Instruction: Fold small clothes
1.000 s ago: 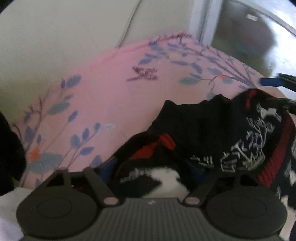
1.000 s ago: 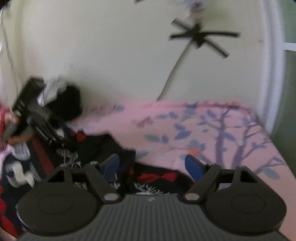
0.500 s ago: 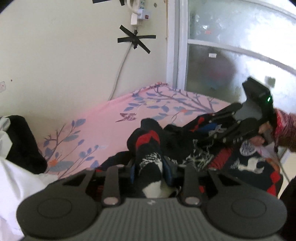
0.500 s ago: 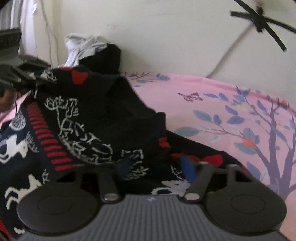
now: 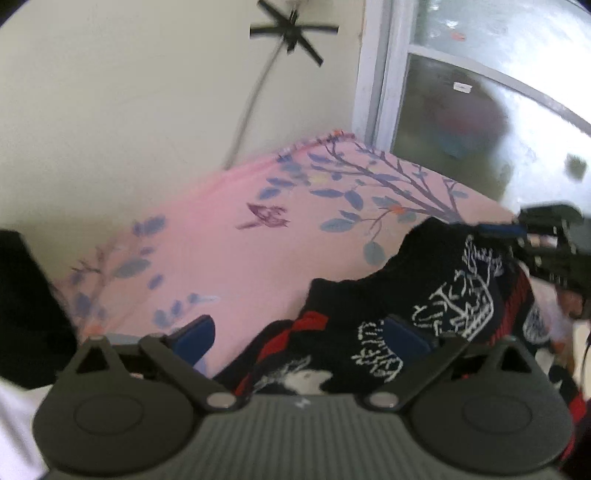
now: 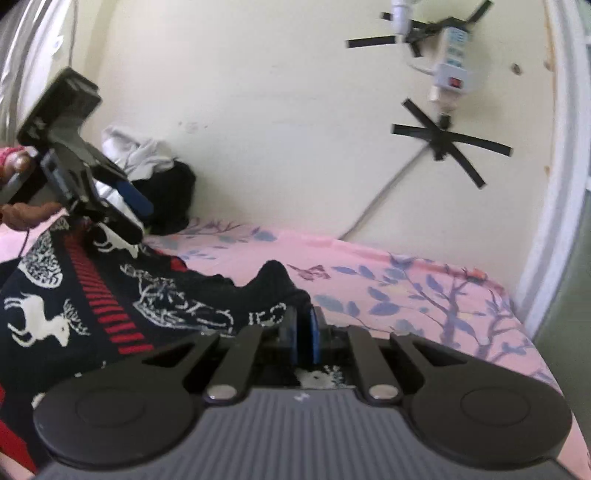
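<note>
Now the black knitted garment with white reindeer and red stripes (image 6: 74,317) lies on the pink floral bedsheet (image 6: 424,295). Right claw (image 6: 303,332) pinches its edge; left claw (image 5: 299,338) has just sprung wide, empty. Pull evenly, keeping the fold flat.

Right gripper (image 6: 303,334) jaws pinch the patterned sweater (image 6: 110,295).

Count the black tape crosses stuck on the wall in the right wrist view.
2: upper tape cross behind the white power strip, lower tape cross below it over the cable. More may lie out of frame.
</note>
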The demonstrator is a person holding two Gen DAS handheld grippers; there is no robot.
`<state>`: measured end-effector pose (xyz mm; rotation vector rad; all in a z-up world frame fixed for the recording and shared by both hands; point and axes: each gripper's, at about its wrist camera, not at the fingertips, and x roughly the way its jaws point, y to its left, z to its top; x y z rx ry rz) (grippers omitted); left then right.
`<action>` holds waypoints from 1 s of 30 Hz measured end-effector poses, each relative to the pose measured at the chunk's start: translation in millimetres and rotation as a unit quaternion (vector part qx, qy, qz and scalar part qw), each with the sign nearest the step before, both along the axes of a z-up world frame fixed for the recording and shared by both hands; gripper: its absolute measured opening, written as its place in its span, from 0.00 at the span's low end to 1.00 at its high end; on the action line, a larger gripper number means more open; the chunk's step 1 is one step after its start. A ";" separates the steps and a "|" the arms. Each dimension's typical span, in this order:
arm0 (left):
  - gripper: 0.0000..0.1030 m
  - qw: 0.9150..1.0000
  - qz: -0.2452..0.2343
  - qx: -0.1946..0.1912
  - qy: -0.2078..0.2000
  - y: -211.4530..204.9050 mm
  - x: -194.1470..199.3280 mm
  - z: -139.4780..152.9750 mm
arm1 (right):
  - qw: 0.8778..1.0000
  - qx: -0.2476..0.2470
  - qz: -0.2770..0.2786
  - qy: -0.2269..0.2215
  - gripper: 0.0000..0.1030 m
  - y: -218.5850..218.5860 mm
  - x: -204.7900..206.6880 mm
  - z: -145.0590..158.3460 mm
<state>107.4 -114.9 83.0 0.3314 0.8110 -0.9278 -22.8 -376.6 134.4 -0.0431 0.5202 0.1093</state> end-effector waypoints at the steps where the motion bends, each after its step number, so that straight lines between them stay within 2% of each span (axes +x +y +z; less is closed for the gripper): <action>1: 1.00 1.000 0.003 0.011 0.019 -6.5 6.8 -6.5 | 1.000 0.004 -0.002 0.004 0.02 -1.6 -1.5 -1.6; 2: 0.99 0.998 0.009 0.033 0.046 -14.9 16.9 -17.6 | 1.000 0.010 -0.005 0.008 0.01 -3.5 -2.8 -4.7; 4: 0.82 0.993 0.023 0.075 0.088 -25.7 31.3 -40.5 | 0.999 0.029 -0.005 0.026 0.04 -9.8 0.5 -15.3; 5: 0.68 0.991 0.024 0.086 0.103 -27.9 34.5 -49.1 | 0.999 0.038 -0.006 0.037 0.11 -12.0 -0.6 -19.0; 6: 0.61 0.992 0.024 0.081 0.090 -26.8 31.7 -49.8 | 0.998 0.042 -0.011 0.042 0.46 -14.4 -2.5 -21.2; 7: 0.53 0.993 0.018 0.077 0.083 -25.4 28.1 -48.6 | 0.998 0.046 -0.012 0.041 0.60 -15.8 -6.1 -21.4; 8: 0.43 0.994 0.019 0.072 0.076 -22.6 23.9 -45.5 | 0.998 0.051 -0.011 0.037 0.61 -19.6 -8.0 -21.5; 10: 0.30 0.997 0.026 0.066 0.043 -16.0 12.6 -38.2 | 0.997 0.055 -0.001 0.049 0.59 -21.8 -7.7 -22.8; 11: 0.20 0.997 0.027 0.063 0.029 -11.9 7.6 -35.5 | 0.997 0.055 0.002 0.055 0.59 -20.8 -6.1 -25.7; 13: 0.13 0.998 0.032 0.046 0.002 -3.4 -7.8 -26.7 | 0.996 0.054 0.017 0.063 0.56 -17.1 -2.0 -30.1; 14: 0.12 0.999 0.034 0.033 -0.014 0.9 -17.2 -19.8 | 0.996 0.051 0.028 0.068 0.46 -13.7 0.2 -32.5; 15: 0.12 0.999 0.035 0.019 -0.035 5.9 -28.3 -11.7 | 0.995 0.046 0.035 0.078 0.15 -10.0 2.9 -35.5; 16: 0.11 0.998 0.036 0.004 -0.059 12.3 -42.5 -3.2 | 0.994 0.046 0.040 0.088 0.06 -7.3 4.6 -37.6; 18: 0.11 0.995 0.035 -0.022 -0.092 18.1 -63.7 16.7 | 0.994 0.045 0.043 0.090 0.02 1.7 3.5 -37.2; 21: 0.10 0.987 0.044 -0.050 -0.144 26.8 -99.5 49.1 | 0.998 0.015 0.029 0.048 0.01 14.6 -6.8 -17.7; 24: 0.09 0.974 0.060 -0.074 -0.205 34.7 -132.2 88.0 | 0.999 0.008 0.006 -0.045 0.01 16.8 -24.7 32.2; 25: 0.09 0.967 0.067 -0.088 -0.228 38.3 -143.9 103.8 | 0.997 0.003 0.000 -0.072 0.01 17.2 -30.3 47.0; 28: 0.09 0.941 0.091 -0.150 -0.291 52.6 -180.7 154.1 | 0.982 -0.024 -0.021 -0.188 0.01 24.1 -52.3 105.5; 30: 0.09 0.916 0.109 -0.191 -0.337 60.5 -210.3 187.6 | 0.963 -0.041 -0.025 -0.265 0.00 34.6 -68.6 143.0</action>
